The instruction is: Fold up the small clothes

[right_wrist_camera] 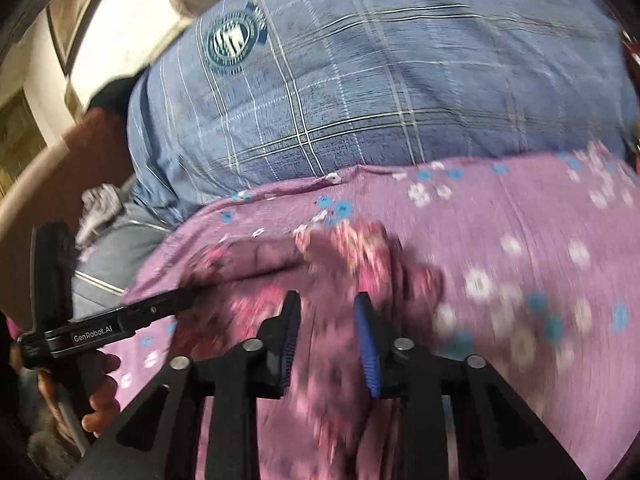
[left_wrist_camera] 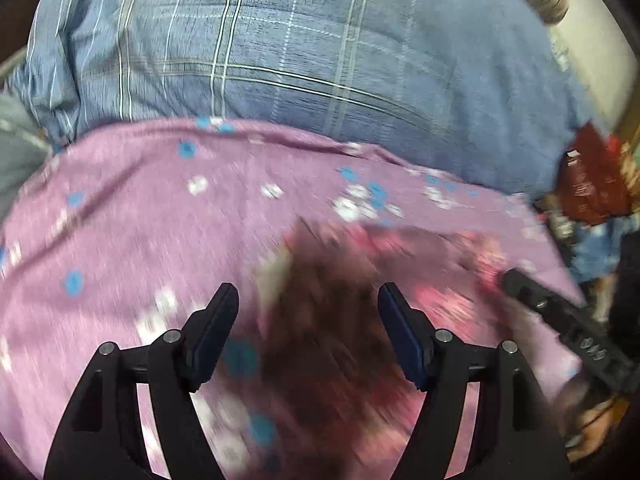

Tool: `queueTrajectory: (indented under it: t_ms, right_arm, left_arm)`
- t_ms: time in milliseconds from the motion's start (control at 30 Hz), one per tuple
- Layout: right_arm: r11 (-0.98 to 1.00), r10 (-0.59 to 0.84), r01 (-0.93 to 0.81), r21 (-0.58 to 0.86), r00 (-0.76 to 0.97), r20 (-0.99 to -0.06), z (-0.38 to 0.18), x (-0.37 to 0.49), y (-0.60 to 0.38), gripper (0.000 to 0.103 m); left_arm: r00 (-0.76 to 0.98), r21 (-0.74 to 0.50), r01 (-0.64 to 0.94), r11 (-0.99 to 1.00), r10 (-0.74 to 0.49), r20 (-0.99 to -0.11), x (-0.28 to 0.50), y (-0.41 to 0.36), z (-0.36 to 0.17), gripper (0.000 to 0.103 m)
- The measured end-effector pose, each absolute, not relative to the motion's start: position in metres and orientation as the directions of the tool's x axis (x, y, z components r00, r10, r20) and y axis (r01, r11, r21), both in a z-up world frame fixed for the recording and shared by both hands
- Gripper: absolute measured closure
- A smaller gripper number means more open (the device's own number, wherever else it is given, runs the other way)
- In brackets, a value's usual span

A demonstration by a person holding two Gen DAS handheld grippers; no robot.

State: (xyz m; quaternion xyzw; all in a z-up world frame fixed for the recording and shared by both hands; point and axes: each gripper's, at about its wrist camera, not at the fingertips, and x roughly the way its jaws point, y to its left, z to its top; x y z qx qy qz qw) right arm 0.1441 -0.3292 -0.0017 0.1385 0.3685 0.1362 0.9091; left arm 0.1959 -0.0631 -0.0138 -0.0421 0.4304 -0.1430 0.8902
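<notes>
left gripper [left_wrist_camera: 308,304] jaws spread, empty, over pink floral garment [left_wrist_camera: 340,320]. right gripper [right_wrist_camera: 328,308] part open, gripping nothing discernible, same garment beneath. garment bunched on purple floral sheet [left_wrist_camera: 120,220]; judged early, folds outstanding. blue plaid pillow [right_wrist_camera: 380,80] behind. gripper body marked "genrobot.ai"; pillow crest unreadable.

A blue plaid cushion [right_wrist_camera: 360,92] is walling off the frame's upper half; purple flowered sheet [right_wrist_camera: 540,248] at right is lying flat, offering room.
</notes>
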Motion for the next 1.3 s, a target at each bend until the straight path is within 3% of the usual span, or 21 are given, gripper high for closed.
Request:
queueTrajectory:
  t_ms: [67,167,200,433,633,700,800,967,1033,1100,1233,1300]
  right_arm:
    - [0.937,0.332,-0.154,0.313,0.674,-0.66,-0.006,0.173,-0.322,0.076]
    - [0.964,0.257,-0.095,0.25,0.582,-0.771,-0.039,0.211,-0.317,0.081]
    - [0.964,0.253,-0.069,0.258,0.548,-0.797,-0.051,0.221,-0.319,0.081]
    - [0.951,0.291,-0.084,0.298,0.567,-0.771,-0.034,0.209,-0.324,0.081]
    - [0.91,0.373,-0.07,0.409,0.57,-0.732,-0.015,0.131,-0.349,0.07]
    - [0.908,0.38,-0.07,0.413,0.552,-0.742,-0.028,0.103,-0.35,0.063]
    - [0.922,0.342,-0.024,0.387,0.523,-0.781,-0.055,0.091,-0.345,0.059]
    - [0.946,0.262,0.026,0.322,0.521,-0.813,-0.037,0.084,-0.338,0.055]
    - [0.968,0.204,0.014,0.249,0.528,-0.824,-0.025,0.073,-0.336,0.047]
    - [0.987,0.122,0.022,0.156,0.526,-0.842,-0.017,0.061,-0.337,0.028]
    - [0.999,0.017,0.035,0.041,0.523,-0.852,-0.008,0.035,-0.344,0.022]
    - [0.999,-0.003,0.043,0.022,0.524,-0.852,-0.005,0.022,-0.35,0.013]
  left_arm:
    - [0.57,-0.157,0.193,0.968,-0.241,-0.785,0.218,-0.066,-0.03,0.029]
    - [0.488,-0.275,0.138,0.952,-0.307,-0.817,0.246,-0.056,-0.063,0.01]
    - [0.478,-0.309,0.128,0.942,-0.332,-0.813,0.249,-0.051,-0.065,0.008]
    - [0.534,-0.266,0.19,0.945,-0.327,-0.78,0.227,-0.044,-0.039,0.01]
    - [0.583,-0.186,0.296,0.937,-0.331,-0.742,0.156,-0.05,-0.003,0.009]
    - [0.554,-0.165,0.326,0.931,-0.329,-0.765,0.132,-0.058,-0.013,0.009]
    - [0.477,-0.046,0.32,0.946,-0.203,-0.855,0.115,-0.078,-0.058,0.008]
    - [0.455,-0.131,0.258,0.957,-0.24,-0.858,0.094,-0.066,-0.049,0.009]
    - [0.472,-0.094,0.252,0.963,-0.207,-0.857,0.083,-0.065,-0.046,0.009]
    - [0.486,-0.054,0.251,0.967,-0.174,-0.857,0.07,-0.064,-0.042,0.009]
    - [0.495,-0.042,0.242,0.969,-0.16,-0.854,0.052,-0.064,-0.039,0.009]
    - [0.511,-0.037,0.241,0.97,-0.159,-0.845,0.045,-0.064,-0.035,0.009]
